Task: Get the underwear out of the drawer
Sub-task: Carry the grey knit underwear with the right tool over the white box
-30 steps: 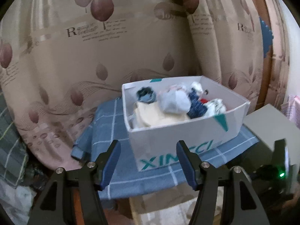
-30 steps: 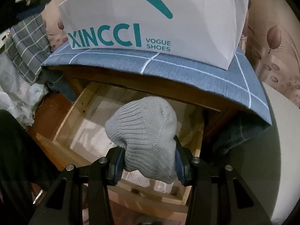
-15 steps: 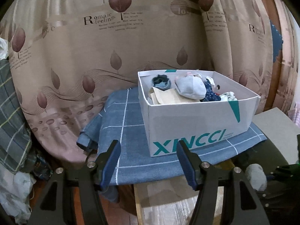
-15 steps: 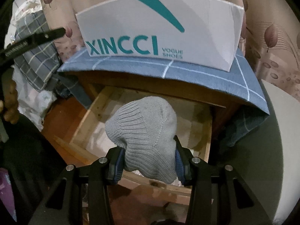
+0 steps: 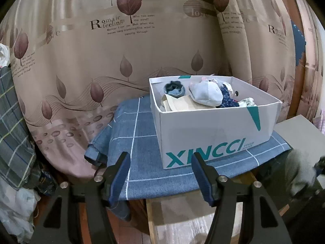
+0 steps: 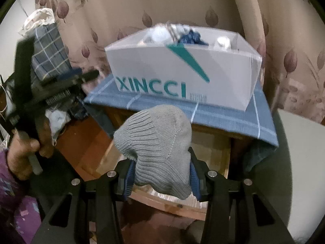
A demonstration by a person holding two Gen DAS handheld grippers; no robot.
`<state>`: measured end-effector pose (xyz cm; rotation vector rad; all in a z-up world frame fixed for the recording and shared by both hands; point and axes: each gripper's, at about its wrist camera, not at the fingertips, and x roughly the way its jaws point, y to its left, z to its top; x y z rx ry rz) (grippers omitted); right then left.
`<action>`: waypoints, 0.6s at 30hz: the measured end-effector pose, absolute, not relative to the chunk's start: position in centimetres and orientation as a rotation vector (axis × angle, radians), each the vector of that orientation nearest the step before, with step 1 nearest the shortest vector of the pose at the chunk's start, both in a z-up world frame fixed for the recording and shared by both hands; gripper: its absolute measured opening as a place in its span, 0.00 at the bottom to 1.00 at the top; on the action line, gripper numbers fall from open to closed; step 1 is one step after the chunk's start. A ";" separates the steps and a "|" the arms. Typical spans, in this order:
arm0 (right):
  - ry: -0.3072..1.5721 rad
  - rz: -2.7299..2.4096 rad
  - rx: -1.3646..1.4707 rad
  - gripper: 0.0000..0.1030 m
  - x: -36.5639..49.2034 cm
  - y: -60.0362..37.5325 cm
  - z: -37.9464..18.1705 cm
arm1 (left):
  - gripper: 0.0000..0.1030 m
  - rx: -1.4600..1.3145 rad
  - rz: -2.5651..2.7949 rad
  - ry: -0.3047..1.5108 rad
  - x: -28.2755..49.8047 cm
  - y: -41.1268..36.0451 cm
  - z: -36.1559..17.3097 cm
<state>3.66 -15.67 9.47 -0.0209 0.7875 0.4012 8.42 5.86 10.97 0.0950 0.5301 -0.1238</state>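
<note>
My right gripper point(image 6: 161, 175) is shut on a grey ribbed knit garment point(image 6: 156, 140), held up above the open wooden drawer point(image 6: 215, 158). The same grey garment point(image 5: 300, 168) shows at the right edge of the left wrist view. A white XINCCI shoe box point(image 5: 213, 136) holding several rolled garments stands on a blue checked cloth point(image 5: 138, 134) over the cabinet top. My left gripper point(image 5: 159, 173) hangs open and empty in front of the cloth's front edge, left of the box. In the right wrist view the left gripper point(image 6: 61, 85) sits at the far left, held by a hand point(image 6: 22, 152).
A beige curtain point(image 5: 101, 61) printed with leaves hangs close behind the cabinet. Plaid fabric point(image 5: 12, 122) and white bags pile up at the left. A pale grey surface point(image 5: 298, 132) adjoins the cabinet on the right. Reddish wood floor point(image 6: 81, 142) lies below.
The right gripper has risen with the grey garment, so the box top and its contents now show. The left wrist view dropped a little early on, then held still.
</note>
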 end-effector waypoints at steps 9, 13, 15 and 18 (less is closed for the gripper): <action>0.712 0.398 -0.043 0.41 4.2 -15.3 13.9 | 0.62 0.072 -0.111 0.549 8.7 6.5 10.6; 0.683 0.385 -0.047 0.41 5.3 -15.6 15.9 | 0.62 0.079 -0.104 0.550 8.7 6.5 10.5; 0.666 0.377 -0.054 0.41 5.9 -15.8 17.0 | 0.62 0.088 -0.100 0.548 8.7 6.4 10.5; 0.645 0.364 -0.047 0.41 7.1 -16.3 18.3 | 0.63 0.093 -0.099 0.552 8.7 6.4 10.4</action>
